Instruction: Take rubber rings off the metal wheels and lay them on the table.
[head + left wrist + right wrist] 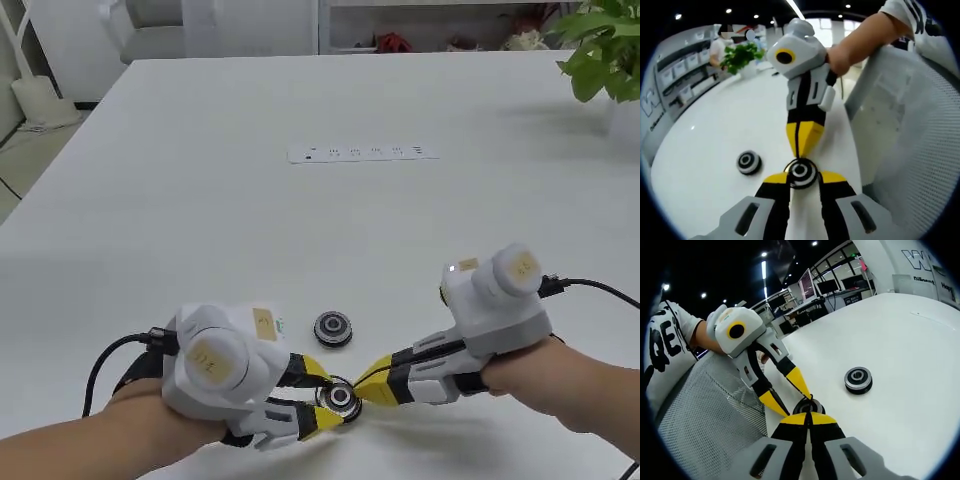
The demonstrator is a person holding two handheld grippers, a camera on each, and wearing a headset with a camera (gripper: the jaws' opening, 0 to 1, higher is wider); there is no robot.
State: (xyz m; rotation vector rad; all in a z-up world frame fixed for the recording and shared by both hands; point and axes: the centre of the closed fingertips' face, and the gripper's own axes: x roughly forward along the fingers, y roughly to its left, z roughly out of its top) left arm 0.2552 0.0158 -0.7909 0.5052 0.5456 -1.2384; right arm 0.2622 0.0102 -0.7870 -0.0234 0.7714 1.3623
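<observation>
- The left gripper [322,397] sits at the near edge of the white counter [200,200]. Its 2 yellow-tipped jaws are clamped on either side of a metal wheel [342,398].
- In the left gripper view, that metal wheel [801,173] sits squarely between the gripper's own jaw tips, touching both, its round face towards the camera.
- The right gripper [365,385] comes in from the right and meets the same wheel from the opposite side.
- In the right gripper view, the right gripper [807,419] has its jaws pressed together. The tips touch the wheel's [808,407] dark rim, but I cannot tell whether they pinch a rubber ring.
- A second metal wheel [333,328] lies flat on the counter just beyond the 2 grippers. It is apart from both and a little left of the gripped wheel.
- A black rubber ring [858,390] goes around this second wheel.
- Farther out, near the middle of the counter, lies a white power strip [362,153].
- A green potted plant [605,50] stands at the far right corner.
</observation>
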